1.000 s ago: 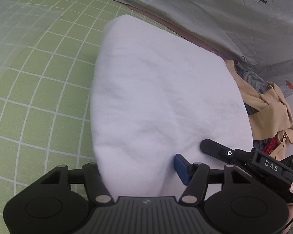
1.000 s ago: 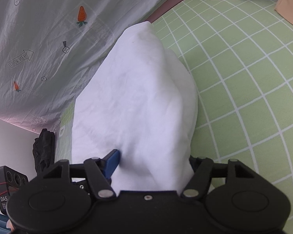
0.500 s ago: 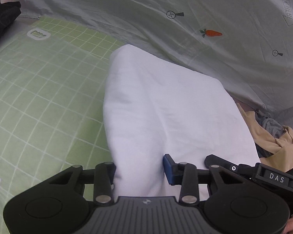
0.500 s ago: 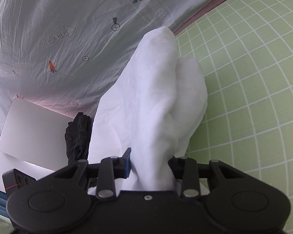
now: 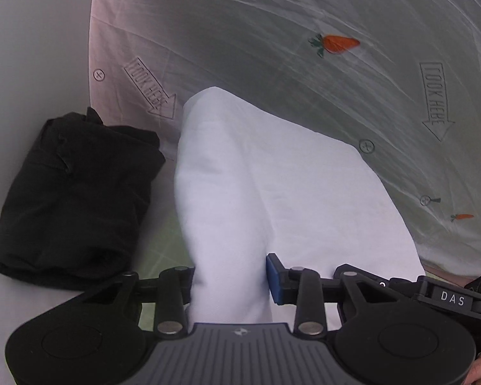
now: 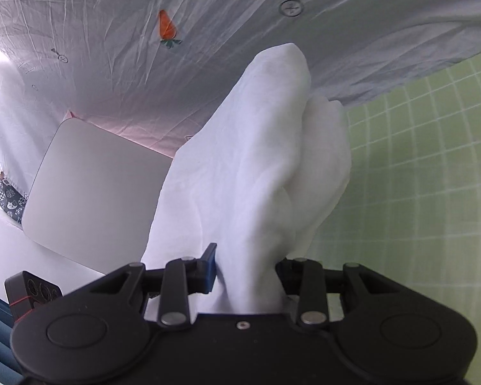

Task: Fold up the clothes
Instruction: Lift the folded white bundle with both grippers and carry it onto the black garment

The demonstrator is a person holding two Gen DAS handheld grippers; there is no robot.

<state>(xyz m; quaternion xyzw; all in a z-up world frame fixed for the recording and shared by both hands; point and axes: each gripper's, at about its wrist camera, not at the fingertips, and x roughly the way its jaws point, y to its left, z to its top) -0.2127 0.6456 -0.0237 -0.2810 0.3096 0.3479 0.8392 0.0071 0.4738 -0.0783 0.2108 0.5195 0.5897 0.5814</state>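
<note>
Item: folded white garment [image 5: 272,192], carried clear of the green grid mat [image 6: 433,192], one edge in each pair of tongs. Left tongs [image 5: 231,280]: clamped on a bunched fold of the white cloth. Right tongs [image 6: 245,266]: likewise clamped on a thick gather. Both pairs closed in further during the last second, and the cloth between them is now pinched. Nearby: folded black garment [image 5: 73,192] on a white surface [image 6: 89,192], seemingly the stack; carrot-print sheet [image 5: 304,64] behind. Risks: layers sliding out of the shallow pinch; folds sagging open; the white piece landing askew on, or disturbing, the black one.
</note>
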